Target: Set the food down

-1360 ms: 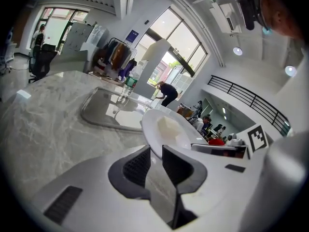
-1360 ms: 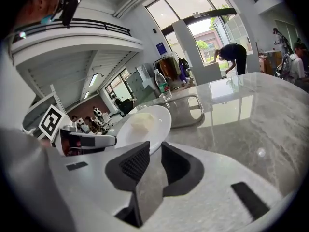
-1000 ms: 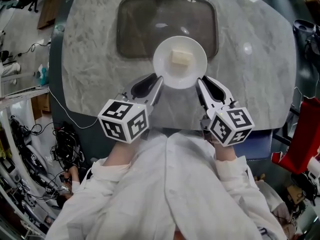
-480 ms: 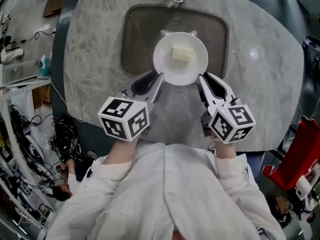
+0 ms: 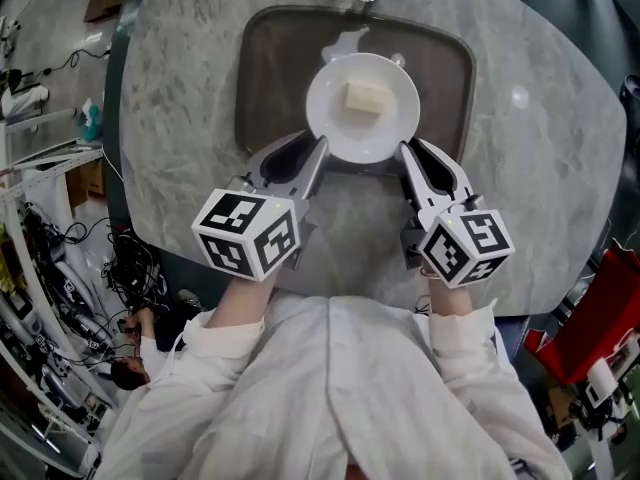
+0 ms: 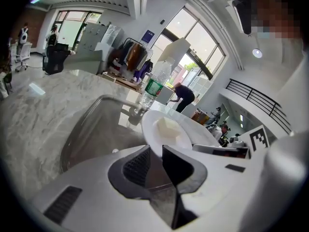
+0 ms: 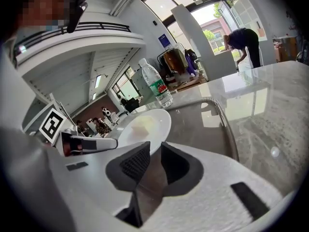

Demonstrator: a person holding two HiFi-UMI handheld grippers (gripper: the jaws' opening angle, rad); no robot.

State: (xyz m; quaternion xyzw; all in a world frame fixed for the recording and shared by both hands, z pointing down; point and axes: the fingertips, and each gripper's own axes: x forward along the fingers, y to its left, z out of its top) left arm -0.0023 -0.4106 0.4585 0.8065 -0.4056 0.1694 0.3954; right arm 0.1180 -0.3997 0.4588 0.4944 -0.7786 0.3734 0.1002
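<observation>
Holding the round white plate (image 5: 335, 123) by its near rim, the left gripper (image 5: 318, 150) and right gripper (image 5: 405, 154) each had their jaws pinched onto the edge, one on either side. The pale yellow block of food (image 5: 366, 97) sat at the plate's middle, just ahead of both grippers. The plate hung over the dark rectangular tray (image 5: 268, 68) on the grey marble table (image 5: 180, 118), apparently not yet resting, so lowering and letting go seemed left to do.

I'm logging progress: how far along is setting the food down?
Done: the plate with the pale block is above the tray. In hand: the left gripper and right gripper each pinch its rim. Remaining: lowering it onto the tray and letting go.
</observation>
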